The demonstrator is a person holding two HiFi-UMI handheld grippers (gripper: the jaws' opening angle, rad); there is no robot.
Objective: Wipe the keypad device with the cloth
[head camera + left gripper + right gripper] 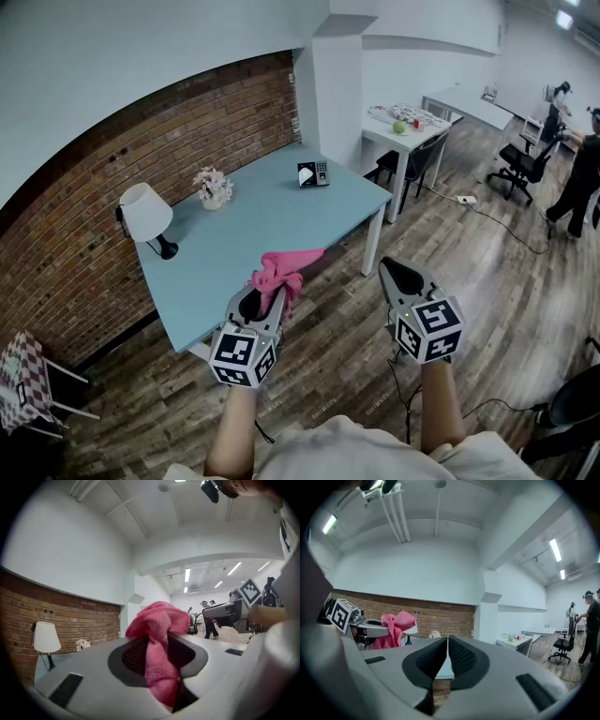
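A pink cloth (280,270) is clamped in my left gripper (265,292), held above the near edge of the light blue table (253,234); the cloth (157,653) bulges out between the jaws, and also shows as the pink cloth (393,627) in the right gripper view. The keypad device (313,174), small and black with a white face, stands at the table's far right corner, well beyond both grippers. My right gripper (397,274) hangs over the floor to the right of the table, jaws pressed together with nothing in them (447,651).
A white lamp (148,216) and a small flower pot (213,187) stand at the table's back by the brick wall (141,150). A white desk (405,127) with small items, office chairs (521,164) and people (581,178) are at the far right. Cables lie on the wooden floor.
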